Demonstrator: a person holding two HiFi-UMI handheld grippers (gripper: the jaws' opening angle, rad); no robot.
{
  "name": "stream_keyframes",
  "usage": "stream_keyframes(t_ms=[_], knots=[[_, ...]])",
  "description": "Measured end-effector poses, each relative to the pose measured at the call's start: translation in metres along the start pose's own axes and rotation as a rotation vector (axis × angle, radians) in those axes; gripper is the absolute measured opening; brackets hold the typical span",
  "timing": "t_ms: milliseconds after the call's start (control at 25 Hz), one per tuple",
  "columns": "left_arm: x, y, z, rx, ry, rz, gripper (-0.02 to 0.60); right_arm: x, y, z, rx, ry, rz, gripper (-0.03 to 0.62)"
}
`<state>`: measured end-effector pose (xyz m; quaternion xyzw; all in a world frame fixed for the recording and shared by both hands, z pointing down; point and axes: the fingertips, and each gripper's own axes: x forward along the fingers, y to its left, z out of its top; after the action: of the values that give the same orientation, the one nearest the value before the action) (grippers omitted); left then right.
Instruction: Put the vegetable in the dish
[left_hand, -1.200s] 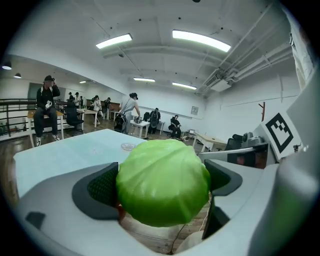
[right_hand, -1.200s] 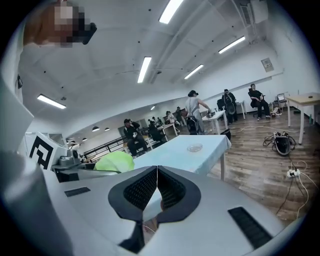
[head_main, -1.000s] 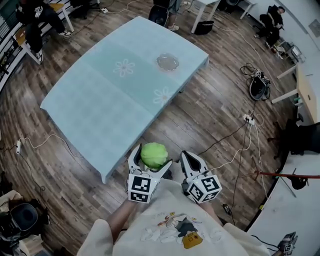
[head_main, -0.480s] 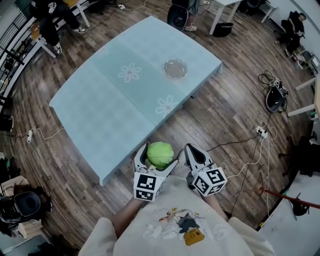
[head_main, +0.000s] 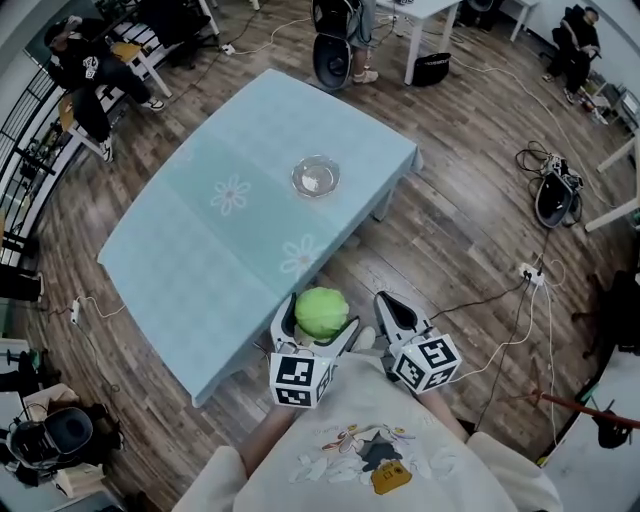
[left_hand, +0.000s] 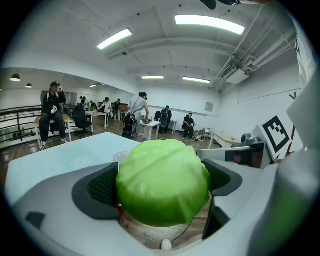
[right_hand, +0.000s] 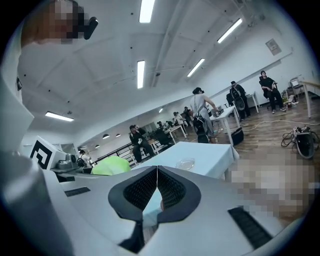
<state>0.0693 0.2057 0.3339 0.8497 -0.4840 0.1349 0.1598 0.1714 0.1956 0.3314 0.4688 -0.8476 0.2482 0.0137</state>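
Note:
A round green cabbage (head_main: 321, 311) (left_hand: 162, 181) is held between the jaws of my left gripper (head_main: 315, 318) (left_hand: 161, 187), which is shut on it, close to my body and just off the table's near edge. My right gripper (head_main: 392, 318) (right_hand: 157, 192) sits beside it to the right, jaws shut with nothing between them; the cabbage (right_hand: 111, 165) shows at its left. The clear glass dish (head_main: 316, 176) (right_hand: 185, 163) stands empty on the light blue table (head_main: 200, 240), toward its far right part.
The tablecloth carries flower prints (head_main: 230, 194). Cables and a power strip (head_main: 530, 275) lie on the wooden floor to the right. People sit or stand beyond the table's far side (head_main: 345, 30) and at the left (head_main: 85, 75).
The table and dish have shifted in the head view as I moved; the dish now lies more directly ahead. Both grippers hold their state, the cabbage still gripped.

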Motion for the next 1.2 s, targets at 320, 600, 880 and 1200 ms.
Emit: stream_keyframes(t_ms=[320, 600, 880, 1200], knots=[[0.013, -0.013, 0.005, -0.001, 0.063, 0.010, 0.540, 0.009, -0.007, -0.003, 0.058, 0.028, 0.045, 0.023], [0.058, 0.015, 0.005, -0.030, 0.104, 0.001, 0.540, 0.046, -0.036, -0.002, 0.069, 0.064, 0.025, 0.023], [0.137, 0.044, 0.025, -0.051, 0.129, -0.055, 0.540, 0.094, -0.092, 0.025, 0.067, 0.082, -0.057, 0.023], [0.227, 0.091, 0.050, -0.112, 0.107, -0.062, 0.540, 0.189, -0.135, 0.069, -0.010, 0.122, -0.034, 0.023]])
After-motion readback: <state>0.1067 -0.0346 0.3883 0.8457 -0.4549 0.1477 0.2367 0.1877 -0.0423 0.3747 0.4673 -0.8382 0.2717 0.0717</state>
